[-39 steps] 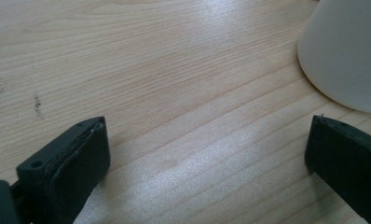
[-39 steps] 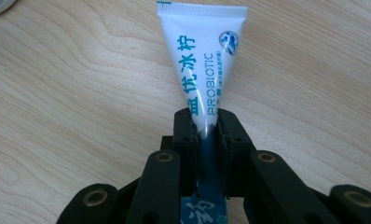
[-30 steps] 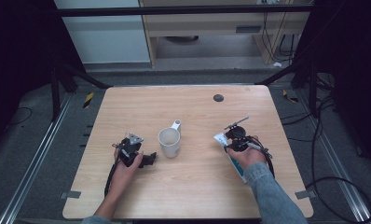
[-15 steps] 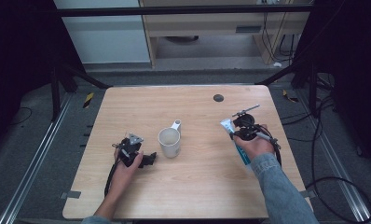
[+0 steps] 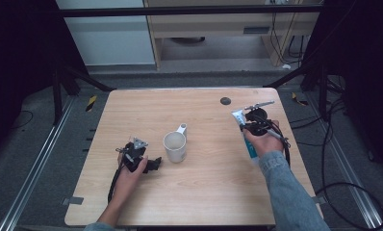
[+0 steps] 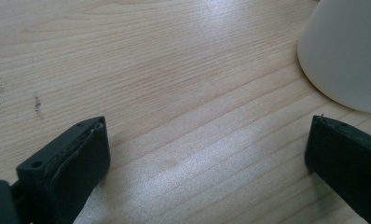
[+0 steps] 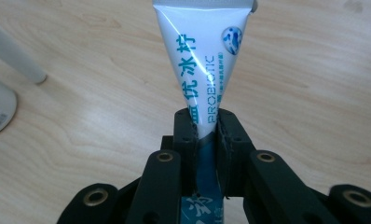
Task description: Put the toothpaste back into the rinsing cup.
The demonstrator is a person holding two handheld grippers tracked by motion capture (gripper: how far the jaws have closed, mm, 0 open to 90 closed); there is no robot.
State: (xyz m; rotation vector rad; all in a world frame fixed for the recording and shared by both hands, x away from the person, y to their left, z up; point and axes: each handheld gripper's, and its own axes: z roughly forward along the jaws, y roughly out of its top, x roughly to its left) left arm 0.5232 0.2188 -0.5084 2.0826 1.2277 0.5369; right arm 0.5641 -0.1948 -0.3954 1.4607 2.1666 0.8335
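Toothpaste tube (image 7: 203,60) pinched in right tongs (image 7: 207,135), crimped end pointing away, left tongs (image 6: 207,154) wide open, empty

A light wooden table (image 5: 199,192) with rounded corners is sitting at the centre of the room, a small dark round spot (image 5: 225,100) lying on it toward 1 o'clock. Grey floor (image 5: 31,159) is spreading around it, with metal rails (image 5: 38,161) running at 8 and 4 o'clock. Black cables (image 5: 346,185) are trailing over the floor at 4 o'clock. A pale cabinet panel (image 5: 105,41) is standing at 11 o'clock, a beige desk (image 5: 213,26) at 12. Dark frame bars (image 5: 189,9) are crossing the top, and soft light is falling evenly on the wood
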